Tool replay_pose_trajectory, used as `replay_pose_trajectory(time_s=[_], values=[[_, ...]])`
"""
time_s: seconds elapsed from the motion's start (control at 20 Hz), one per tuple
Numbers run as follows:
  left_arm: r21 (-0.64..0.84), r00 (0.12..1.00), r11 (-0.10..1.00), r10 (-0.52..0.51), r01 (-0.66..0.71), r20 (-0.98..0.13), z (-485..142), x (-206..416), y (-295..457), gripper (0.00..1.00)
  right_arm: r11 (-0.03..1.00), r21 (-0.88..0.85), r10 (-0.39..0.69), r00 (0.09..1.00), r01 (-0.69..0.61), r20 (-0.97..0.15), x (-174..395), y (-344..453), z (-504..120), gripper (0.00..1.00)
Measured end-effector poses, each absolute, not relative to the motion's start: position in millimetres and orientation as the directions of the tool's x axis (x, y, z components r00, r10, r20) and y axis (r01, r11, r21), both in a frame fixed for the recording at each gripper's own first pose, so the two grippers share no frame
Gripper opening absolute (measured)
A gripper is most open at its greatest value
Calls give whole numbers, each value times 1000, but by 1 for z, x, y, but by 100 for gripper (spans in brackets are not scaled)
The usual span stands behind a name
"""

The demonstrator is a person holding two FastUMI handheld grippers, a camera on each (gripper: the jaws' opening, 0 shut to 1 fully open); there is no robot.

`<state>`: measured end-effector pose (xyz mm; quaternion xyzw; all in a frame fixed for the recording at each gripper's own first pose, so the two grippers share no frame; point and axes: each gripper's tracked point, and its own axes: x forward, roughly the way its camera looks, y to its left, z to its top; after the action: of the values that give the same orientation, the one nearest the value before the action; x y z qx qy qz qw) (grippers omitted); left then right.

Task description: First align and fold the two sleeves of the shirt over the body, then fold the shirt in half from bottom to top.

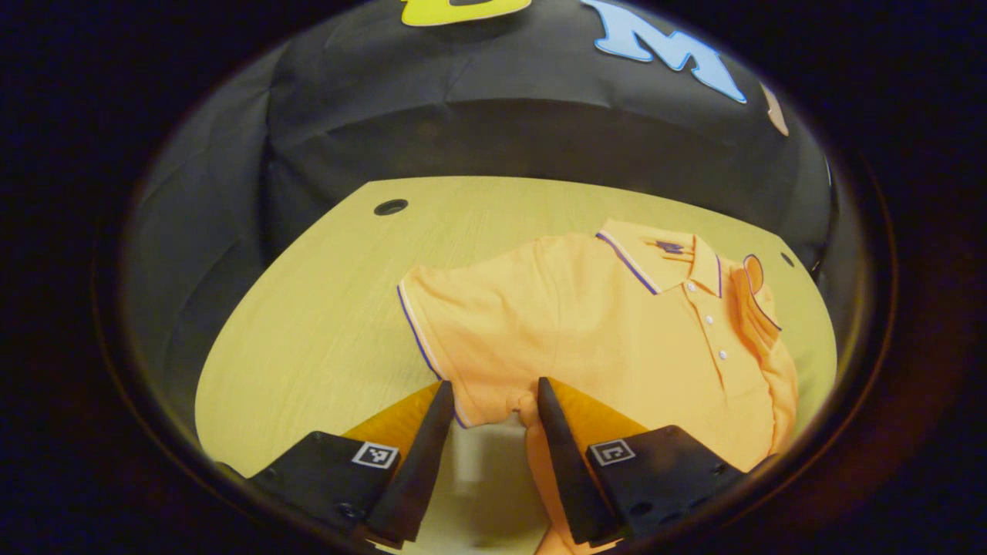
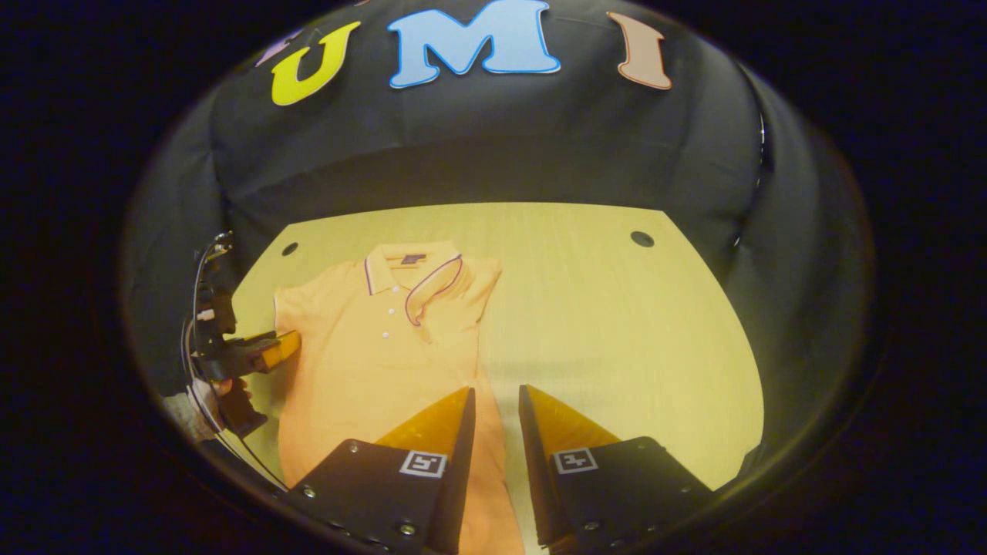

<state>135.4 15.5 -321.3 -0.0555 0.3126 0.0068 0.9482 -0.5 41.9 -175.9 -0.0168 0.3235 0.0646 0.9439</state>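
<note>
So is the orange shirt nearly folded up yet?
Not yet, about a third. One sleeve already lies folded over the shirt chest. The left gripper is at the other sleeve, open around its lower edge; that sleeve lies spread on the table. The right gripper hangs open by the shirt's folded side. The bottom-to-top fold is left.

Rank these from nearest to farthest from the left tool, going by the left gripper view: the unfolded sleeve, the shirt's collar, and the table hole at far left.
1. unfolded sleeve: its lower edge lies between the left tool's fingers.
2. collar: farther back, to the right.
3. table hole: farthest, near the back-left edge.
</note>
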Motion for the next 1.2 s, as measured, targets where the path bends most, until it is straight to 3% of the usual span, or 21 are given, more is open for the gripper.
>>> replay_pose_trajectory(time_s=[0.1, 0.25, 0.35, 0.45, 0.55, 0.6, 0.7, 0.75, 0.9, 1.0, 1.05, 1.1, 1.2], values=[[-112, 809, 993, -35, -38, -587, -321, 138, 15, 57, 991, 10, 111, 778, -134, -618, -2, 41, -178, 36], [-125, 815, 992, -49, -29, -578, -320, 138, 17, 37, 990, 12, 115, 775, -137, -622, -3, 40, -179, 36], [-116, 814, 993, -52, -19, -578, -321, 138, 17, 38, 990, 10, 115, 775, -139, -621, -4, 41, -179, 36], [-108, 812, 994, -45, -23, -583, -319, 138, 17, 22, 990, 9, 118, 774, -143, -622, -5, 42, -180, 36], [-93, 811, 995, -29, -31, -584, -319, 139, 17, 22, 989, 10, 119, 773, -145, -623, -6, 42, -180, 36], [-88, 811, 995, -23, -36, -585, -318, 140, 16, 13, 989, 10, 120, 772, -145, -624, -7, 42, -182, 36], [-68, 810, 997, -7, -41, -586, -318, 140, 15, 13, 990, 10, 118, 774, -143, -623, -8, 41, -182, 31], [-55, 813, 998, -1, -38, -582, -315, 141, 14, 13, 990, 12, 118, 774, -141, -623, -9, 40, -182, 36], [-9, 838, 1000, -2, -4, -546, -296, 147, 4, 13, 991, 19, 113, 773, -129, -624, -14, 37, -185, 36], [21, 858, 999, -26, 42, -513, -279, 152, -11, 14, 993, 32, 110, 771, -116, -627, -17, 33, -187, 36], [36, 866, 997, -42, 69, -498, -271, 154, -20, 14, 993, 39, 109, 771, -108, -627, -18, 32, -188, 31], [49, 873, 994, -62, 97, -483, -263, 155, -31, 13, 994, 46, 107, 771, -100, -628, -19, 31, -190, 36], [68, 884, 985, -110, 158, -455, -247, 157, -58, 13, 995, 56, 102, 772, -85, -628, -22, 28, -191, 36]])
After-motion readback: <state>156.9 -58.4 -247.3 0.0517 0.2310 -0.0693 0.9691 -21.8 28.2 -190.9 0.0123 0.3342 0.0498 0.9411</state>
